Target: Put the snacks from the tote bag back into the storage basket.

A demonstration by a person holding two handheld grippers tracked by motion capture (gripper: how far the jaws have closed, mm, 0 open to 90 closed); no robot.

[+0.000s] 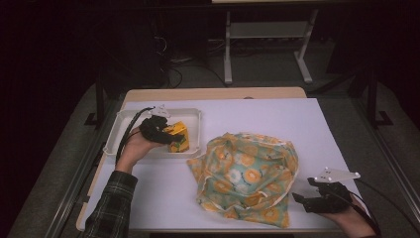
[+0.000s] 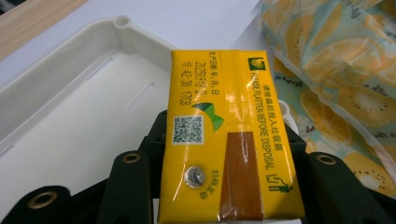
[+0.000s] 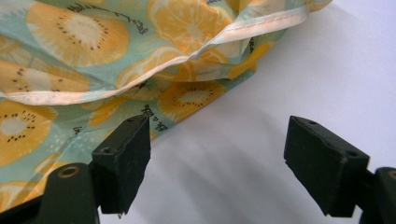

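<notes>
The left gripper (image 2: 224, 186) clamps a yellow drink carton (image 2: 229, 135) over the white tray (image 2: 70, 93); it reads "PLEASE FLATTEN BEFORE DISPOSAL" beside a QR code and a date too small to trust. Right of it lies a fruit-print bag (image 1: 247, 176). The right gripper (image 3: 217, 163) gapes empty at its edge.

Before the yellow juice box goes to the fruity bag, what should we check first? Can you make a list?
1. Left gripper shut on the yellow drink carton: ok.
2. Carton raised off the white tray: cannot tell.
3. Right gripper open and holding nothing: ok.
4. Right gripper close to the edge of the fruit-print bag: ok, one of its fingers is right beside the fabric.
5. Bag mouth held open for the carton: not ok, nothing grips it.
6. Carton undamaged: ok, no dents seen.
</notes>
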